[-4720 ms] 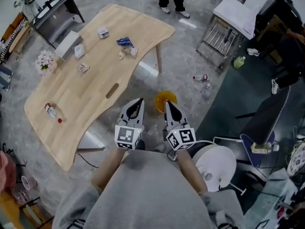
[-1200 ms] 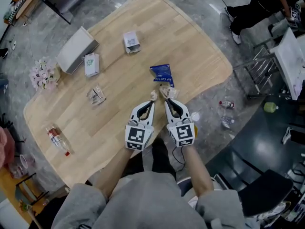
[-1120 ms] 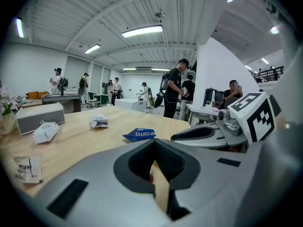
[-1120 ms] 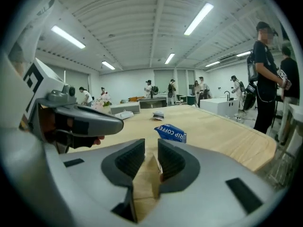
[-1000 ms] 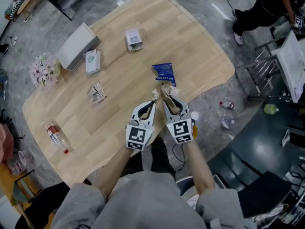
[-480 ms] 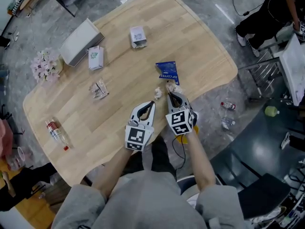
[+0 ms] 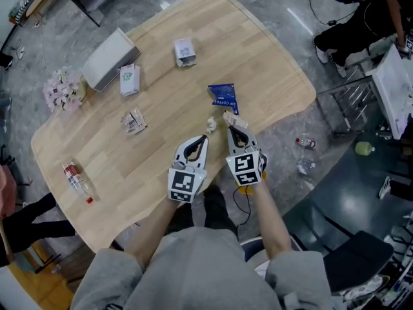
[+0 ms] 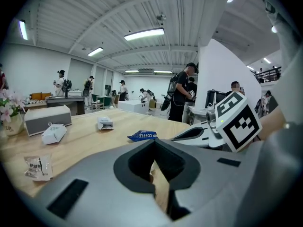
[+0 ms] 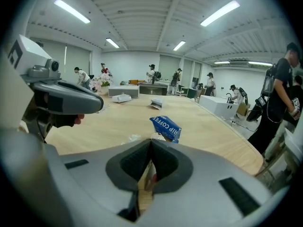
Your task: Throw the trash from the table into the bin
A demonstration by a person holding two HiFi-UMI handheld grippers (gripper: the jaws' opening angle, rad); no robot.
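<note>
Trash lies on the wooden table (image 7: pixel 116 166): a blue coffee packet (image 7: pixel 223 97) (image 9: pixel 165 126) (image 8: pixel 143 135), a pale wrapper (image 7: pixel 229 116) (image 9: pixel 157 136) and a crumpled white scrap (image 7: pixel 211 123) (image 9: pixel 132 138). My right gripper (image 7: pixel 232 129) (image 9: pixel 151 141) is shut, its tips at the wrapper's near edge; I cannot tell whether they pinch it. To its left, my left gripper (image 7: pixel 202 138) (image 8: pixel 152 141) is shut on nothing, just short of the scrap. No bin is in view.
Farther off on the table lie a small carton (image 7: pixel 184 51), a white carton (image 7: pixel 129 79), a clear wrapper (image 7: pixel 133 120), a bottle (image 7: pixel 75 178), a grey box (image 7: pixel 108 58) and flowers (image 7: pixel 62 90). A bottle (image 7: pixel 305 143) lies on the floor at right.
Both grippers came from over the floor by an orange bin to the table's near edge. In the last second the right gripper drew back a little from above the wrapper.
</note>
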